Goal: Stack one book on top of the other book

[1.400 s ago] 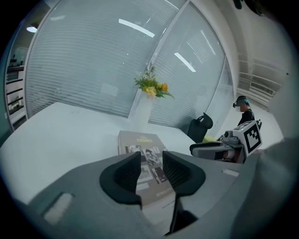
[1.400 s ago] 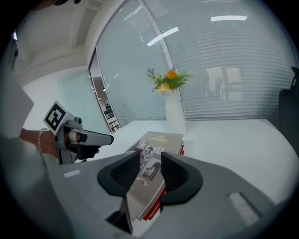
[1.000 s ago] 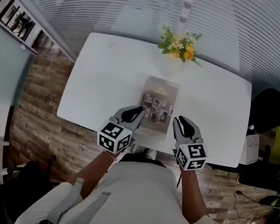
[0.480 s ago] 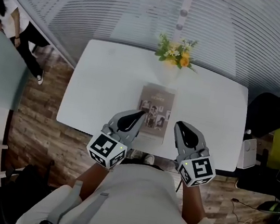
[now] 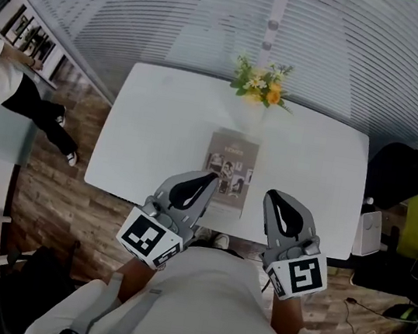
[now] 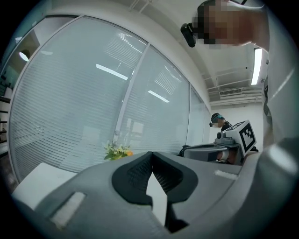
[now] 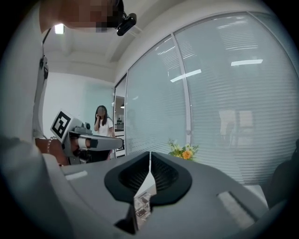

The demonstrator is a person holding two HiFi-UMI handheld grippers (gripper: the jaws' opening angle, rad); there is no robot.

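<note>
While the left hand-held gripper (image 5: 209, 178) and right hand-held gripper (image 5: 272, 197) hover clear, jaws together and empty, we see one book (image 5: 229, 172) on the worktop (image 5: 147, 113). We judge it tops the stack, so nothing needs grasping.

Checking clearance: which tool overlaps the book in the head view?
The left tool: its tip covers the book's near left corner, while the right tool lies off its right edge.

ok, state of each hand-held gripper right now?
Left hand-held gripper: closed, holding nothing.
Right hand-held gripper: closed, holding nothing.
</note>
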